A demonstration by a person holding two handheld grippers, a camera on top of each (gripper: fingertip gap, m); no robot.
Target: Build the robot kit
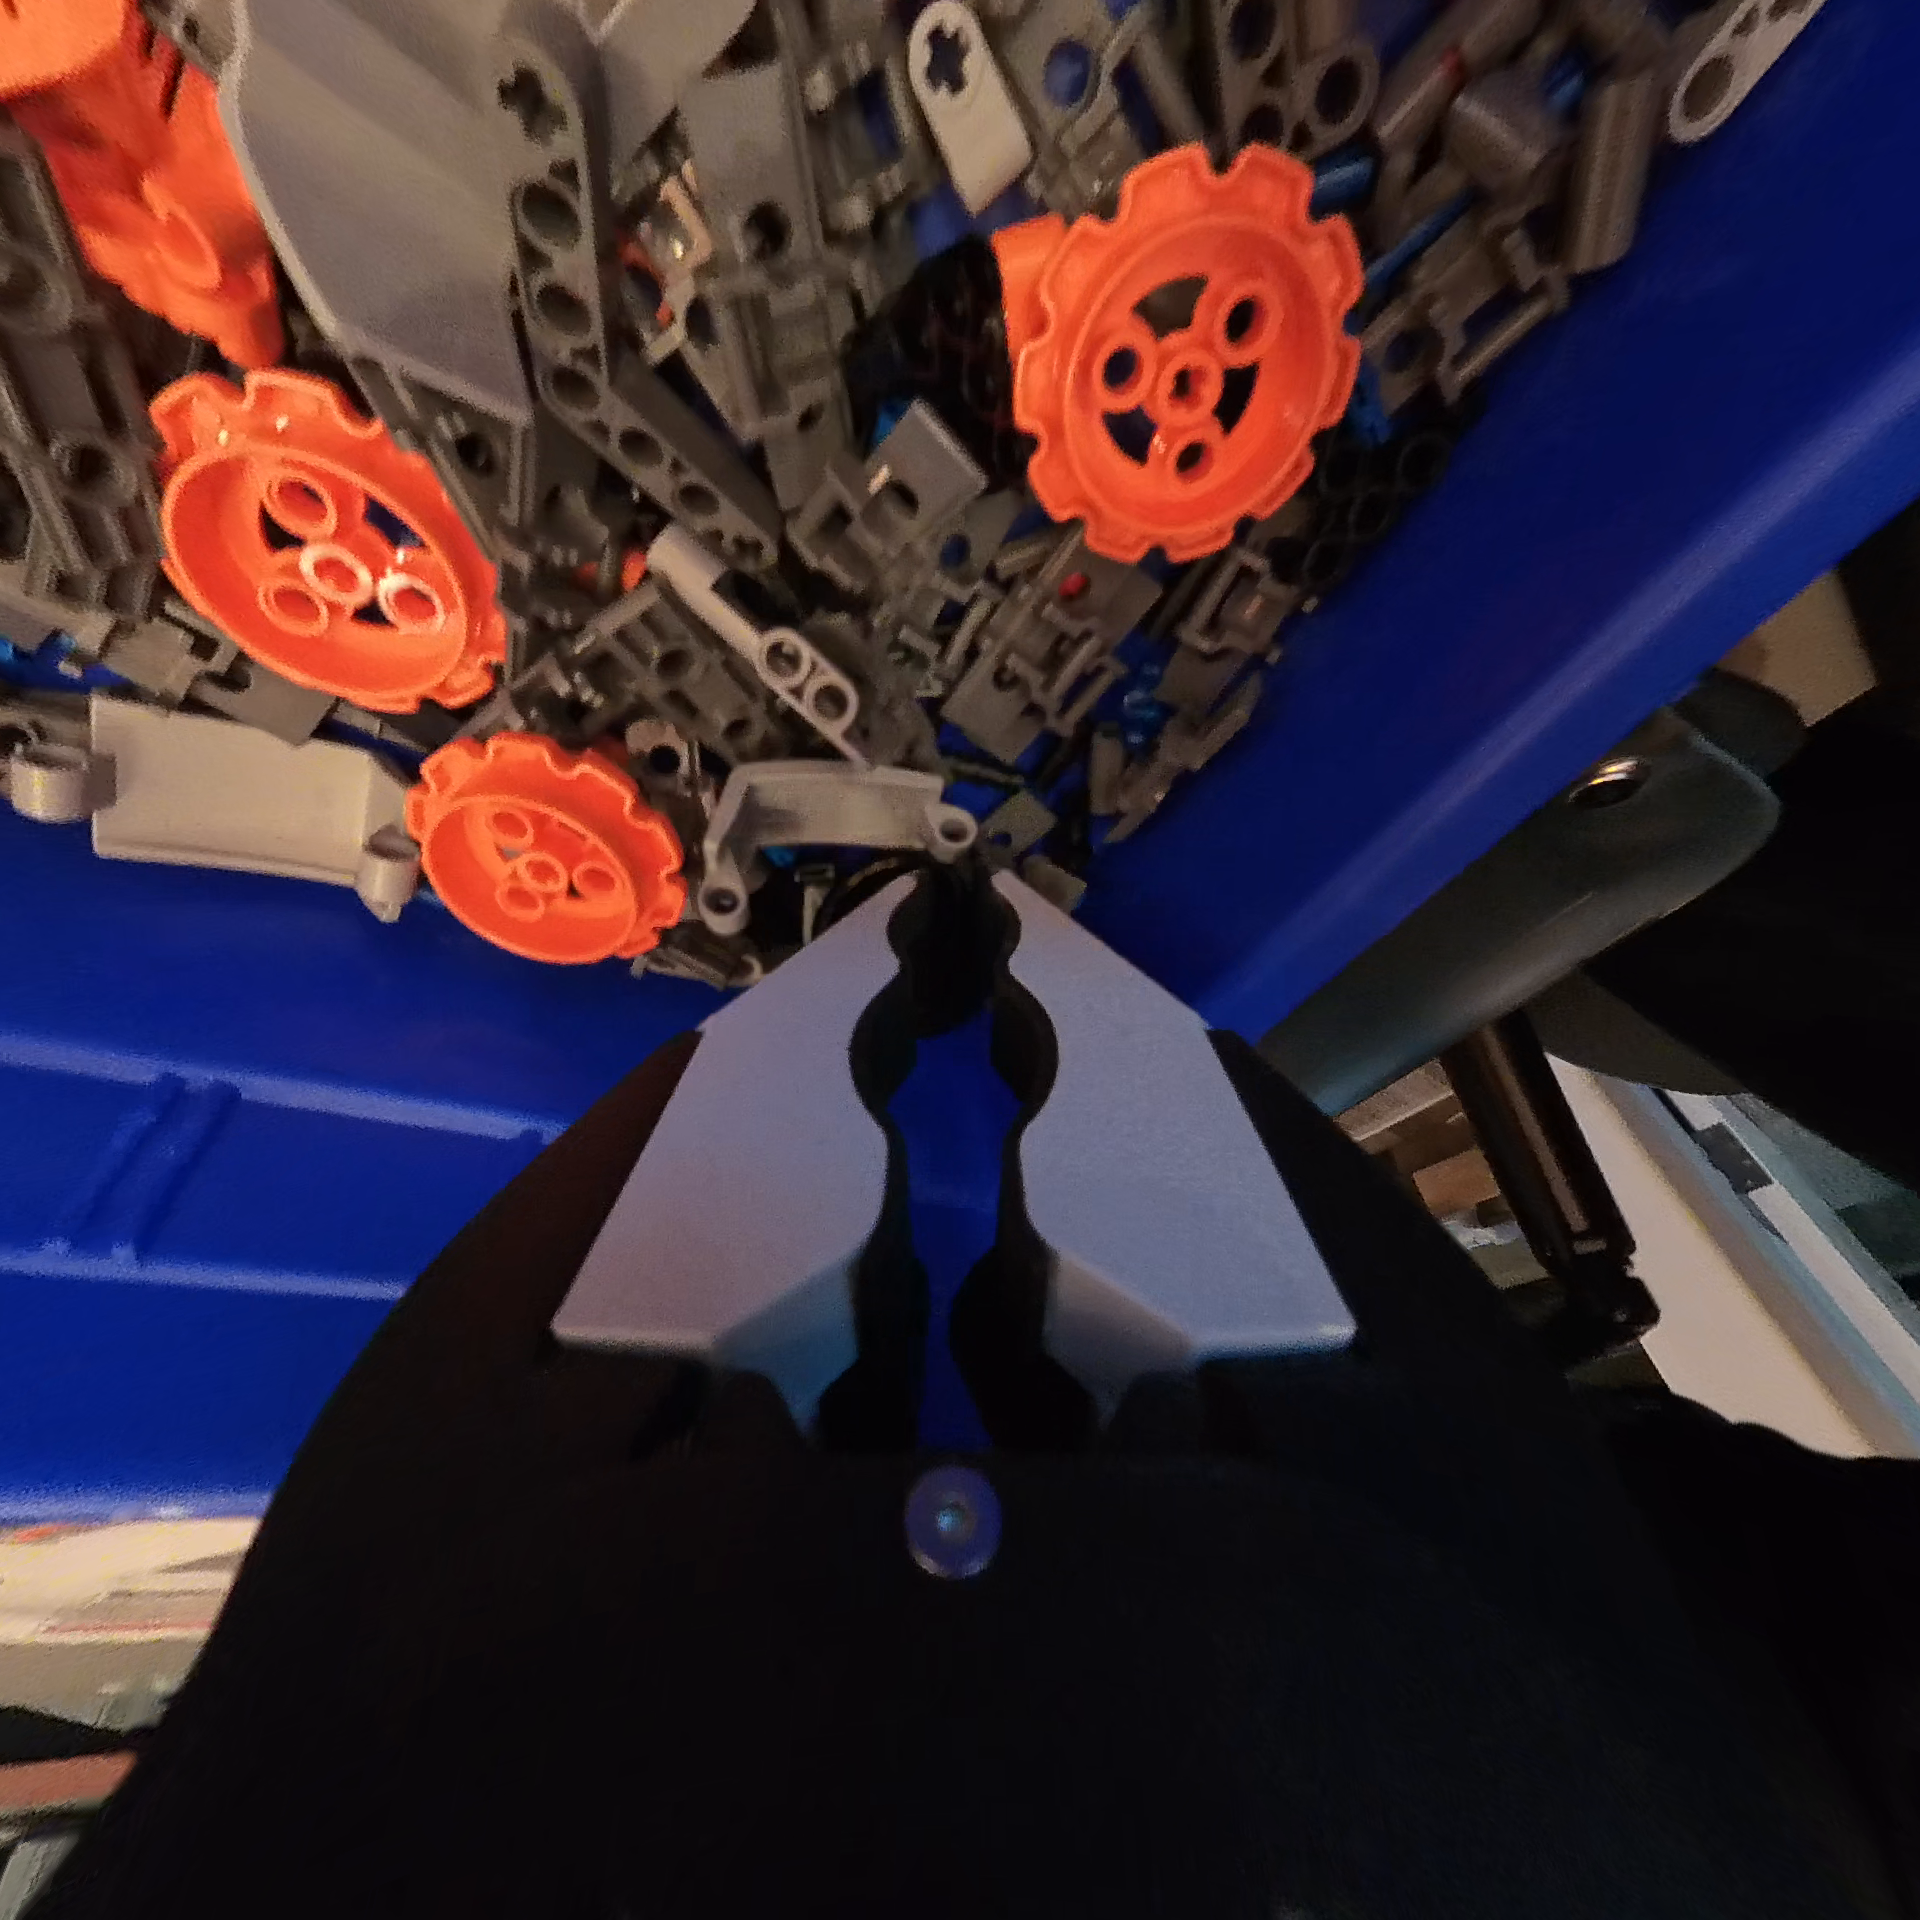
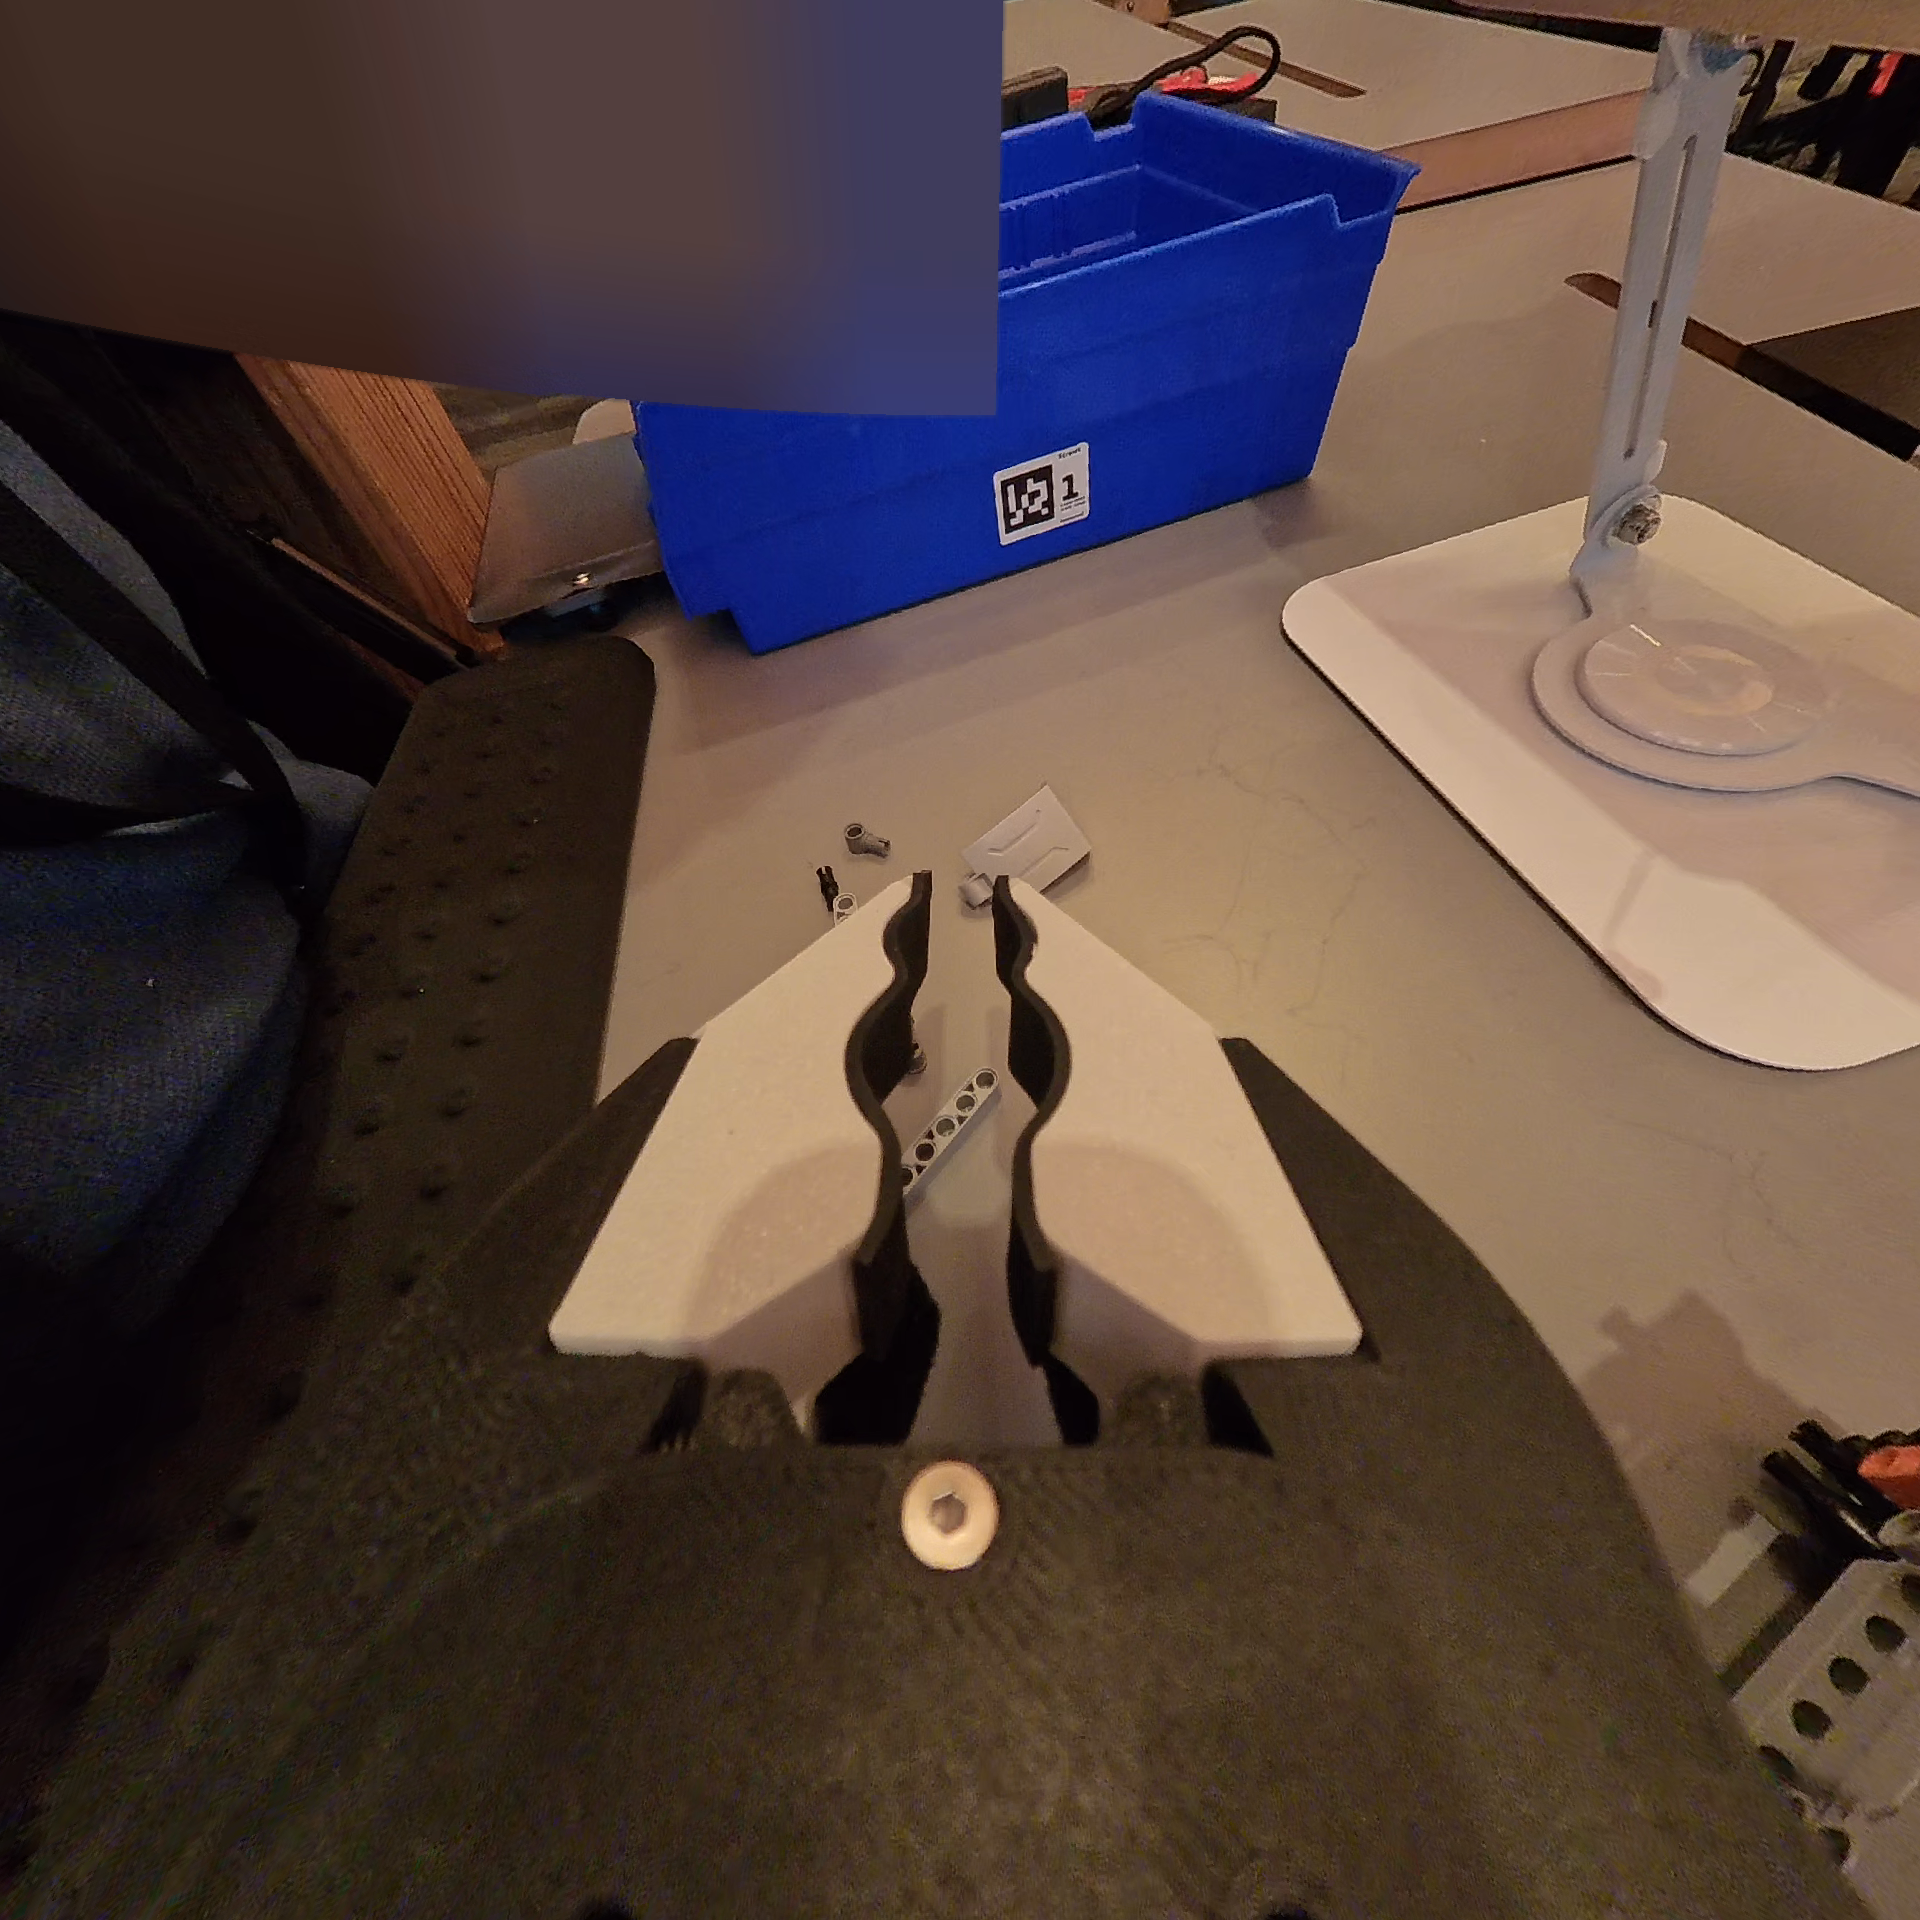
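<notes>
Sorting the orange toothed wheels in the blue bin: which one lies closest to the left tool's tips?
The lowest, smallest-looking orange wheel, just left of the left tool. The other wheels sit farther up the pile.

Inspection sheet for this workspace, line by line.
Surface: grey table.
Things at the grippers: blue bin heaped with grey building parts and orange toothed wheels; holed grey beam and grey panel loose on the table.
Clutter: small grey connector, black pin, more parts at the near right edge.
Grippers: left hand-held gripper shut, tips at the heap's edge; right hand-held gripper open above the beam.
Cables: black cable behind a stickered blue bin.
Surroundings: white stand base on the right, wooden furniture on the left.
</notes>
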